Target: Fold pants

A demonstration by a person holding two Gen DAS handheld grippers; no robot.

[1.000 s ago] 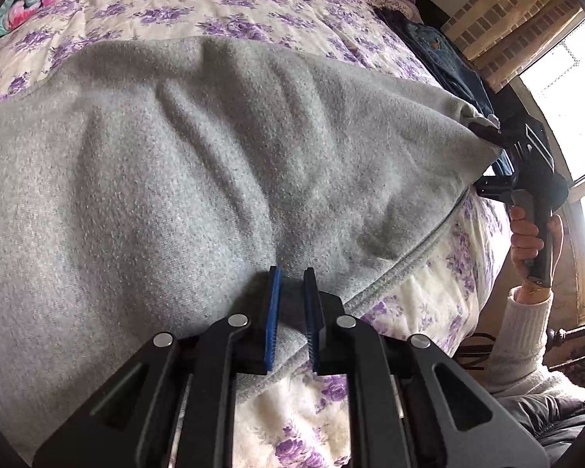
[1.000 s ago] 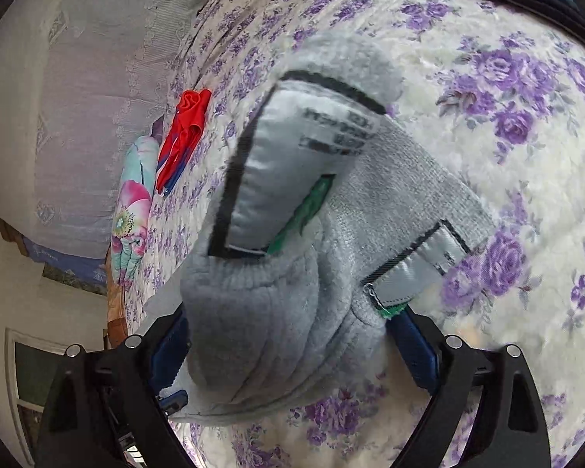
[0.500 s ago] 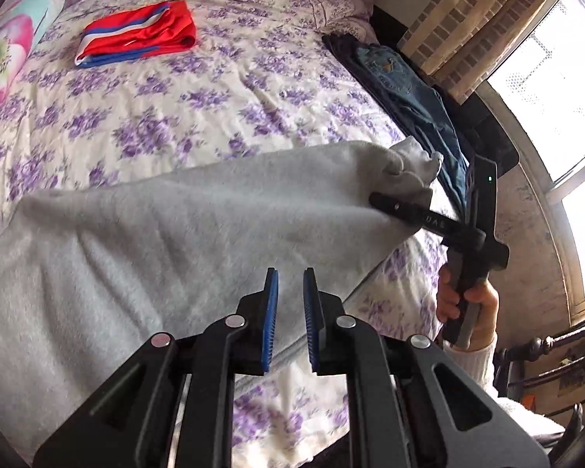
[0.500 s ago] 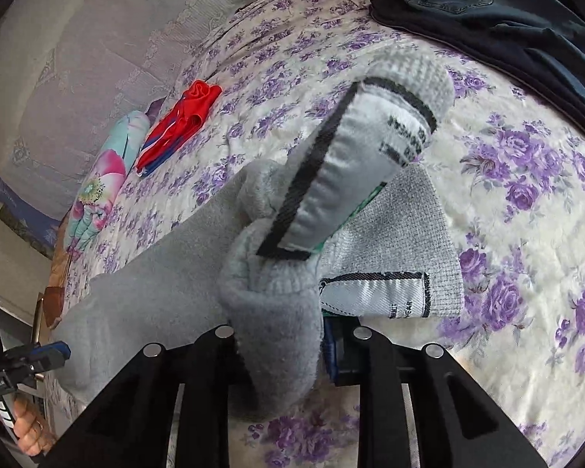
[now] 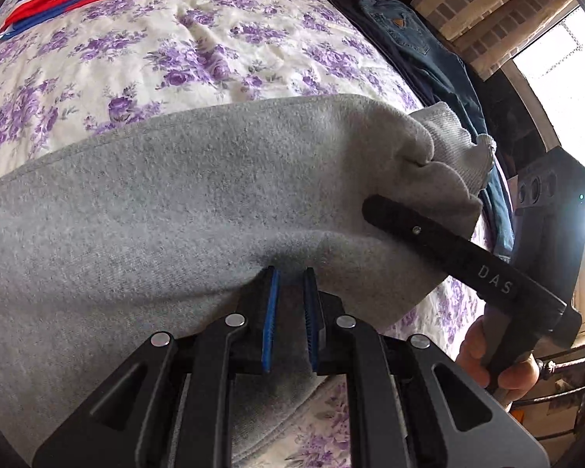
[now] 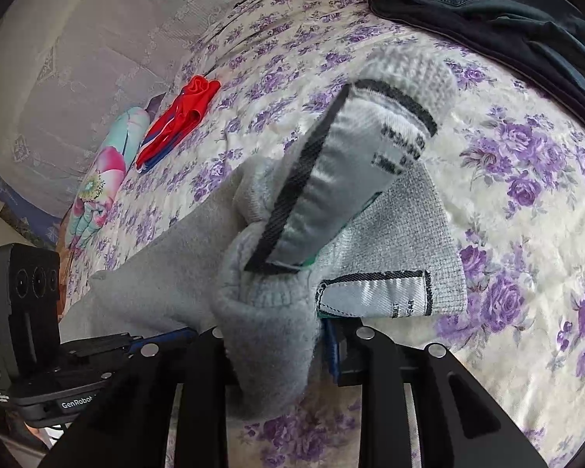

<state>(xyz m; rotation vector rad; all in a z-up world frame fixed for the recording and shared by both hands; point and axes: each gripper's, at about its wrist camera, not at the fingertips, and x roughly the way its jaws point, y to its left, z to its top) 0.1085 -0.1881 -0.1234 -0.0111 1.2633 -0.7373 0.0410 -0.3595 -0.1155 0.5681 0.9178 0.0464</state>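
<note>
A: Left wrist view — the left hand-held gripper pinches the grey pants at their near edge, likely to pin that end on the bed. The cloth has dropped lower since a second ago.

B: Right wrist view — the right hand-held gripper clamps the bunched cuff, labels showing; the left hand-held gripper has come close alongside.

Left gripper: jaws nearly together, pinching grey fabric between the blue pads. Right gripper: clamped on bunched cloth, reaching in from the right side, the person's bare hand wrapped round its handle.
</note>
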